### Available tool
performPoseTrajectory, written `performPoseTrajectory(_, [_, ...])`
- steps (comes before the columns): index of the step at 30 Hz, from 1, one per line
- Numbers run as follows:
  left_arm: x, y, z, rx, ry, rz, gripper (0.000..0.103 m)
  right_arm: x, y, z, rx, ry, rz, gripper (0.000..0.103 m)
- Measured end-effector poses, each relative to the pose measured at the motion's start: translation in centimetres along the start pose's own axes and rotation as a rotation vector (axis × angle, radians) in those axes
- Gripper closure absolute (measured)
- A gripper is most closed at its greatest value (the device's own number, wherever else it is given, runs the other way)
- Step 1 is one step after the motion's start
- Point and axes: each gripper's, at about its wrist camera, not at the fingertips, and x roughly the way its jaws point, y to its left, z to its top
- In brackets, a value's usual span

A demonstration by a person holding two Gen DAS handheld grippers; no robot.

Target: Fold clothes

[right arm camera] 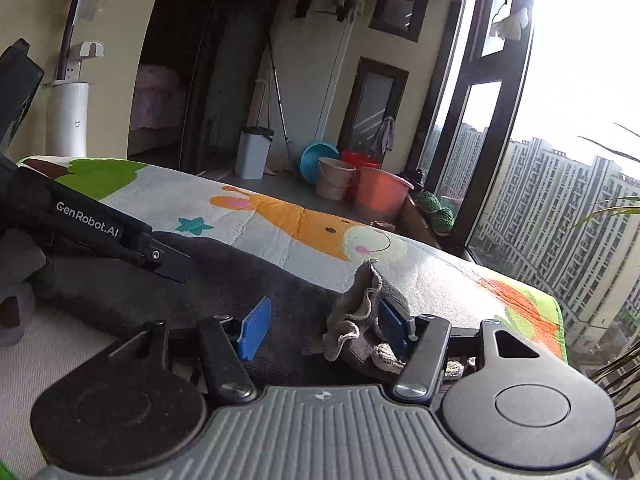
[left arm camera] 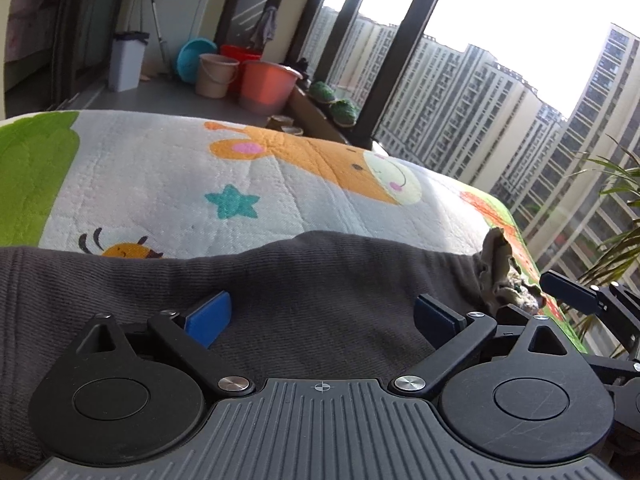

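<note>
Clothes here means one dark grey top (left arm camera: 280, 280), lying flat across a cartoon mat (left arm camera: 168, 168) on the table. The left fingers (left arm camera: 208, 314) are wide apart with nothing pinched; the grey cloth just lies under them. The right fingers (right arm camera: 254, 328) are apart too. A pale frilly edge (right arm camera: 356, 300) of the top stands up between them, right by one blue pad, but the pads do not squeeze it.

It looks like both hands have let go after laying the top down, so one fold may be done. The next move needs a new grab: each hand must pick an edge, pinch it shut, and lift together so the cloth folds over evenly. The frilly edge is bunched and should be smoothed first.
</note>
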Motion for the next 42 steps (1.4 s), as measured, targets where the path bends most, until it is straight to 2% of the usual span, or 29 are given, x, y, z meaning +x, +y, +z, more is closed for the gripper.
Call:
performPoseTrajectory(2, [0.0,-0.5,-0.4,0.049,-0.006,0.019,0.002,1.6,0.0,-0.3,-0.061,0.038,-0.110,0.043])
performPoseTrajectory(4, [-0.1,-0.6,-0.7,0.076,-0.011,0.025,0.002,2.3,-1.2,-0.6,-0.075,0.041,-0.259,0.043])
performPoseTrajectory(6, [-0.2,-0.4,-0.8,0.071,-0.015,0.016,0.002,2.1,-4.3,-0.6,0.049,0.052,-0.373,0.043])
performPoseTrajectory(8, [-0.2,-0.2,-0.8,0.063,-0.017,0.006,0.002,1.2,-7.8,-1.0,0.232,0.071,-0.380,0.042])
performPoseTrajectory(10, [-0.1,-0.3,-0.8,0.067,-0.018,0.007,0.000,-0.4,-12.0,-2.4,0.511,0.075,-0.260,0.042])
performPoseTrajectory(12, [-0.1,-0.5,-0.9,0.080,-0.016,0.019,0.000,-1.1,-15.5,-5.2,0.820,0.092,-0.067,0.044])
performPoseTrajectory(14, [0.0,-0.7,-0.9,0.090,-0.015,0.028,0.000,-1.1,-17.3,-7.7,1.038,0.106,0.060,0.054])
performPoseTrajectory(15, [-0.1,-0.7,-0.9,0.092,-0.015,0.029,0.000,-0.9,-17.6,-8.7,1.108,0.106,0.097,0.059])
performPoseTrajectory(18, [-0.1,-0.7,-0.9,0.095,-0.014,0.029,0.000,-0.1,-17.4,-10.0,1.184,0.086,0.139,0.058])
performPoseTrajectory(19, [-0.1,-0.7,-0.9,0.096,-0.014,0.029,0.000,0.2,-17.2,-10.0,1.188,0.074,0.149,0.055])
performPoseTrajectory(21, [-0.1,-0.7,-1.0,0.098,-0.014,0.030,0.000,0.8,-16.9,-9.7,1.183,0.052,0.166,0.038])
performPoseTrajectory(28, [-0.1,-1.0,-1.2,0.105,-0.015,0.031,0.000,3.7,-15.6,-7.2,1.022,0.068,0.086,0.039])
performPoseTrajectory(29, [-0.1,-1.0,-1.2,0.104,-0.015,0.030,0.000,3.7,-15.2,-6.8,0.987,0.076,0.071,0.045])
performPoseTrajectory(31, [-0.2,-1.1,-1.3,0.101,-0.016,0.027,0.000,3.9,-14.5,-6.1,0.917,0.099,0.075,0.069])
performPoseTrajectory(33, [-0.2,-1.3,-1.3,0.101,-0.016,0.036,0.000,3.7,-13.6,-5.5,0.852,0.107,0.072,0.072])
performPoseTrajectory(35, [-0.2,-1.7,-1.2,0.101,-0.007,0.054,0.000,3.2,-12.2,-4.5,0.727,0.093,0.030,0.076])
performPoseTrajectory(38, [0.0,-2.1,-0.2,0.108,0.031,0.082,0.000,1.9,-8.0,-2.8,0.430,0.036,-0.043,0.077])
performPoseTrajectory(42, [0.3,-3.3,1.8,0.063,0.065,-0.011,0.000,0.6,-2.2,-1.8,0.064,-0.018,-0.083,0.078])
